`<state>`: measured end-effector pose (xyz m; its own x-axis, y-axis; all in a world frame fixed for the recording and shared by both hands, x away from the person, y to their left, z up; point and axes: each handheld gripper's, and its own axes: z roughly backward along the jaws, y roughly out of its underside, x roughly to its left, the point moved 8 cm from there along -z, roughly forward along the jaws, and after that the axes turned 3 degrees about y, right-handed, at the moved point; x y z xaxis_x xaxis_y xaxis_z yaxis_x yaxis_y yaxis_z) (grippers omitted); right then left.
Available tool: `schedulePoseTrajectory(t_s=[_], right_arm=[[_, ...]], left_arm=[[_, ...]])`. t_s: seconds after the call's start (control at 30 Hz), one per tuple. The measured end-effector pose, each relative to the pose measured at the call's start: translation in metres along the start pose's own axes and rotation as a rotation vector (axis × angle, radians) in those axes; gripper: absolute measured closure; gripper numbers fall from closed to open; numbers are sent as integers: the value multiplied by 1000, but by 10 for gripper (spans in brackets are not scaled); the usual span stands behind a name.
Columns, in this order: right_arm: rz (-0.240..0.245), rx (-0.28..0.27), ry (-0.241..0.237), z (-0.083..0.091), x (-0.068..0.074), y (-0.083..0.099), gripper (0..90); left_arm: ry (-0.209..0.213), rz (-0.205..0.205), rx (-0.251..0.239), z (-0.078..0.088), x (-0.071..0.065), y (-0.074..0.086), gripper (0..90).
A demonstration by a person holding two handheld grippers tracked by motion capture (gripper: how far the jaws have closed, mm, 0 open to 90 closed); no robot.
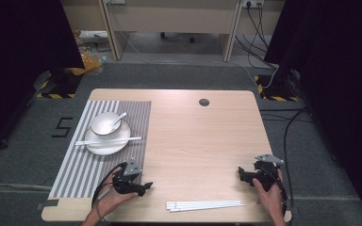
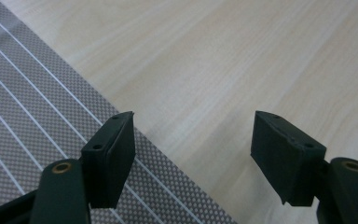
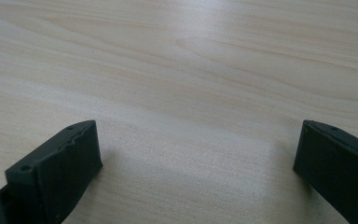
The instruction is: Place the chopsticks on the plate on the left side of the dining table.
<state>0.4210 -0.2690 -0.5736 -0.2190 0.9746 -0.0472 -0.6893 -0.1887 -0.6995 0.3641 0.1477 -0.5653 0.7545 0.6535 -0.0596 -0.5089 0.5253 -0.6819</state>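
Both pairs of fingers stand apart with nothing between them: the left gripper [image 1: 143,187] hovers near the table's [image 1: 202,141] front edge, at the mat's front right corner, and the right gripper [image 1: 243,175] sits near the front right corner. Between them, along the front edge, lies a bundle of white chopsticks [image 1: 205,205], touched by neither. Farther back on the striped placemat [image 1: 82,174], toward the left edge, a plate [image 1: 108,143] carries a bowl [image 1: 105,123] with a spoon [image 1: 120,119], and another pair of chopsticks [image 1: 107,140] lies across the plate.
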Motion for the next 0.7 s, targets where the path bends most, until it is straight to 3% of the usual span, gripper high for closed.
schedulePoseTrajectory(t_s=[0.33, 0.7], right_arm=[[1, -1, 0, 0, 0, 0, 6], [0, 0, 0, 0, 0, 0, 6]], left_arm=[[-26, -5, -31, 4, -7, 13, 294], [-21, 1, -108, 2, -9, 17, 239]])
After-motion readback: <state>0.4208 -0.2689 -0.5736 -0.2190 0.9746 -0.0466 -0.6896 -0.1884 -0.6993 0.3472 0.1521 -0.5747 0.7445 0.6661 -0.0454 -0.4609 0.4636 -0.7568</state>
